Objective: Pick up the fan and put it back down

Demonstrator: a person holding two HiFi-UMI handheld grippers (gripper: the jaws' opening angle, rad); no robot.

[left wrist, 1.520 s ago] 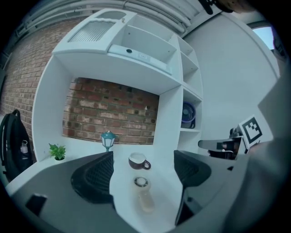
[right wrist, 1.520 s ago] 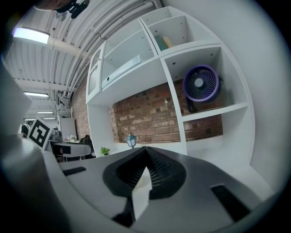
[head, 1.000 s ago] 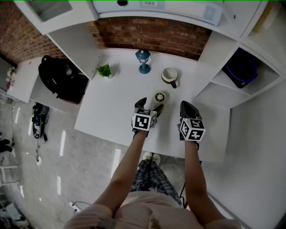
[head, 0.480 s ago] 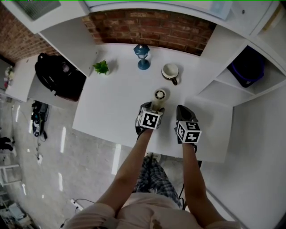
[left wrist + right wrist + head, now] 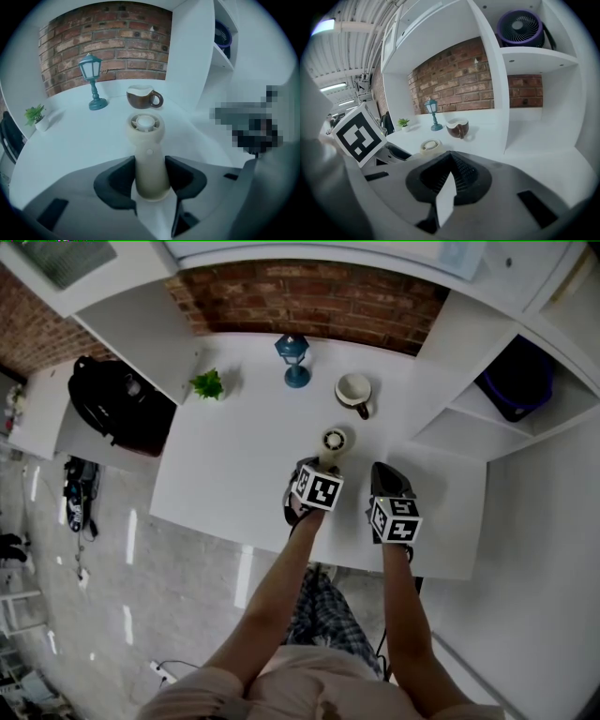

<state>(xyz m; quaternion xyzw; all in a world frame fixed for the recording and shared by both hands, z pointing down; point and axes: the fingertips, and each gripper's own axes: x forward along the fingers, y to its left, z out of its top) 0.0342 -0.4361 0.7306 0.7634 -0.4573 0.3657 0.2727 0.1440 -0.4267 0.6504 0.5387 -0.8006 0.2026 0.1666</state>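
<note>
A cream hand-held fan [image 5: 334, 440] lies on the white table [image 5: 234, 465], its round head pointing away from me. In the left gripper view its handle [image 5: 149, 159] runs between the two dark pads. My left gripper [image 5: 150, 176] is closing its jaws and both pads touch the handle's sides. From the head view the left gripper [image 5: 316, 470] covers the handle. My right gripper [image 5: 389, 476] hovers just right of the fan, and its jaws [image 5: 449, 176] are shut with nothing between them. The fan's head [image 5: 431, 146] shows to their left.
A blue lantern lamp [image 5: 292, 357], a brown-and-white mug [image 5: 354, 392] and a small potted plant [image 5: 206, 385] stand toward the brick wall. A white shelf unit at the right holds a purple fan [image 5: 520, 26]. A black bag [image 5: 117, 404] sits left of the table.
My left gripper came down over the fan's handle and its wide-open jaws closed in on it. The right gripper sank a little beside it.
</note>
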